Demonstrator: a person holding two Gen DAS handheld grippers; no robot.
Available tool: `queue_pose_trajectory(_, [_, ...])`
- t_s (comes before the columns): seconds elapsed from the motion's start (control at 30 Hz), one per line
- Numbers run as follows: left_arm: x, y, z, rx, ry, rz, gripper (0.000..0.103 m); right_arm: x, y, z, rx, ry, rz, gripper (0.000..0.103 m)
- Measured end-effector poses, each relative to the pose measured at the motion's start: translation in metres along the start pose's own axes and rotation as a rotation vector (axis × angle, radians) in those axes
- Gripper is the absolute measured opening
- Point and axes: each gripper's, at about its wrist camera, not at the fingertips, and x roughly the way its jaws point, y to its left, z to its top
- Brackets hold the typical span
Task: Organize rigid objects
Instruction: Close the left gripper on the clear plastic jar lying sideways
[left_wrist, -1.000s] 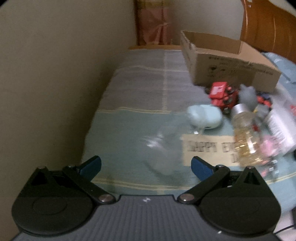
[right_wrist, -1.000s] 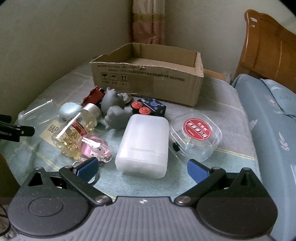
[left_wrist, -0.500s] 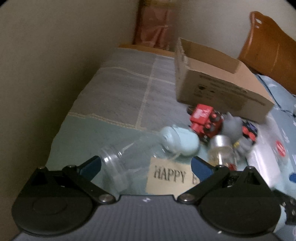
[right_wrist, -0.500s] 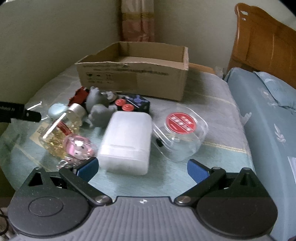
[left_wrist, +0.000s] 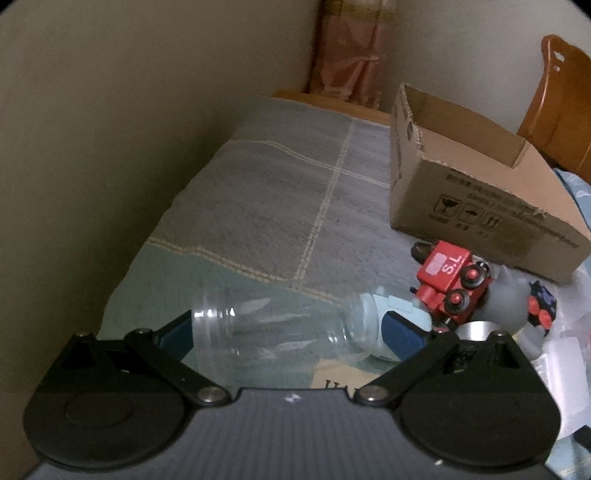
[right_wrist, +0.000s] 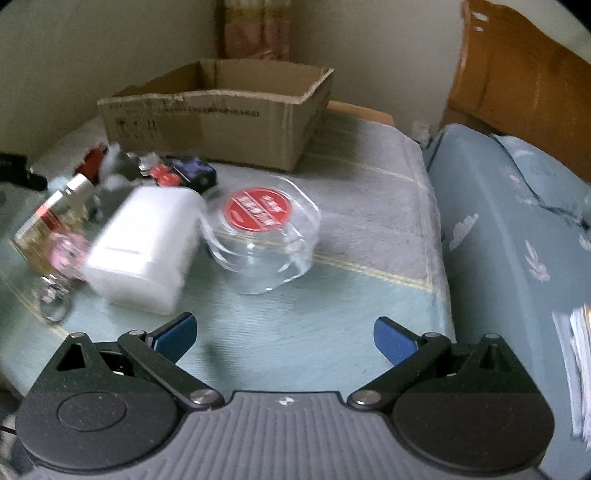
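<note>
An open cardboard box (left_wrist: 480, 184) stands at the back of the cloth-covered surface; it also shows in the right wrist view (right_wrist: 221, 114). My left gripper (left_wrist: 288, 332) is open, with a clear plastic jar (left_wrist: 273, 332) lying on its side between the fingers. Beyond it lie a pale blue case (left_wrist: 391, 306) and a red toy train (left_wrist: 447, 280). My right gripper (right_wrist: 284, 336) is open and empty, just short of a clear round container with a red label (right_wrist: 262, 229) and a white plastic box (right_wrist: 144, 251).
A gold-filled bottle (right_wrist: 48, 218), a pink keyring toy (right_wrist: 62, 254), a grey figure (right_wrist: 114, 166) and a dark blue toy (right_wrist: 192, 171) crowd the left. A wall runs along the left. A blue bed (right_wrist: 517, 240) and wooden headboard (right_wrist: 517, 92) lie right.
My left gripper has come down and forward so that the clear jar now lies between its fingers. My right gripper has swung right, toward the red-labelled container.
</note>
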Motion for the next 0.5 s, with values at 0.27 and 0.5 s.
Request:
queue_pose_trajectory(0.27, [0.004,-0.006,0.004,-0.037,-0.010,0.050,0.102,0.028,-0.020,0.012,-0.184,-0.046,0.229,0.103])
queue_pose_trajectory(0.5, [0.005,-0.008,0.006,-0.056,-0.020,0.079,0.100,0.035,-0.024,0.018,-0.277,-0.079,0.312,0.103])
